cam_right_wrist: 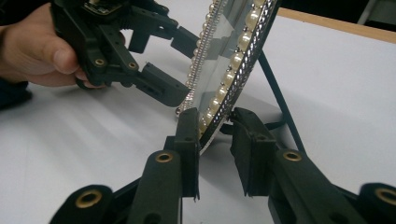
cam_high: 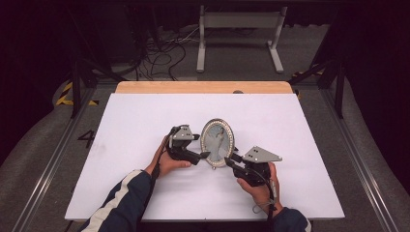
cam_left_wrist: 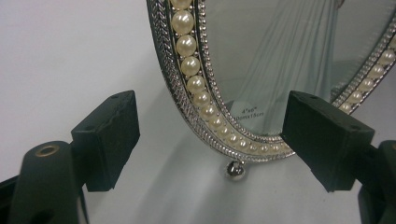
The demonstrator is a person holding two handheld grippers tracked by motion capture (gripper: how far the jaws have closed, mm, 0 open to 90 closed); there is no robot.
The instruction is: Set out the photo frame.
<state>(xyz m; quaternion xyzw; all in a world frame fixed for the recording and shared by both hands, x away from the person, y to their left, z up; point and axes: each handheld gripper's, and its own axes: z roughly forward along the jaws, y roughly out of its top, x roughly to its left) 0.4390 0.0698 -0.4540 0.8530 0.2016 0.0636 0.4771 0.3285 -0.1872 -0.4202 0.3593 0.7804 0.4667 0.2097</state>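
Your oval picture frame (cam_high: 217, 142) stands upright near the middle of the white table (cam_high: 145, 193), leaning back on its dark rear strut (cam_right_wrist: 279, 100). Its silver rim carries a ring of pearl beads (cam_left_wrist: 191, 66), and a small silver ball foot (cam_left_wrist: 235, 170) sits under its lower edge.

Your left tool (cam_high: 200, 155) comes in from the frame's left side. Its jaws stand wide apart, one on each side of the frame's lower rim, and in the left gripper view neither pad touches it, so this tool is open and grips nothing.

Your right tool (cam_right_wrist: 217, 135) meets the frame's lower edge from the right side. In the right gripper view the beaded rim sits between its two jaws: the left pad lies against the glass face, while the right pad stands just beside the rim's back with a narrow gap. I cannot tell whether this tool truly clamps the frame or only brackets it.

Both your hands rest low near the table's front half, close to the frame.
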